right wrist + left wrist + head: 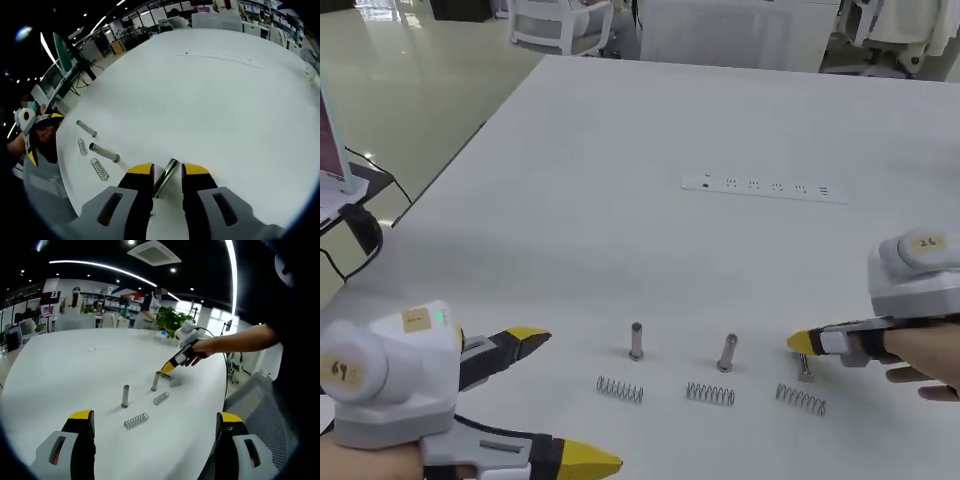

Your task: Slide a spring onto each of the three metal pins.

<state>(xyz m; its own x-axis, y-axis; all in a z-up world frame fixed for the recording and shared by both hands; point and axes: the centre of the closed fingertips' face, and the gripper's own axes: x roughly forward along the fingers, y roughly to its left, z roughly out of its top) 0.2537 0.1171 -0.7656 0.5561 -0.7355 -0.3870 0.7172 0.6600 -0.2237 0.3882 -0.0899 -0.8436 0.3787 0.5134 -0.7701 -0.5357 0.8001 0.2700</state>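
Observation:
Three short metal pins stand in a row near the table's front edge: left pin (636,340), middle pin (727,352), right pin (805,368). A spring lies in front of each: (619,390), (710,394), (801,400). My right gripper (807,345) comes in from the right. In the right gripper view its jaws (167,171) stand close together with the right pin (165,177) slanting between them. My left gripper (560,400) is wide open at the lower left with nothing in it, short of the nearest spring (136,420) and pin (125,395).
A white power strip (763,187) lies flat at mid-table, beyond the pins. The table's left edge (450,165) runs diagonally, with a cart and cables off to the left. Office chairs (560,25) stand past the far edge.

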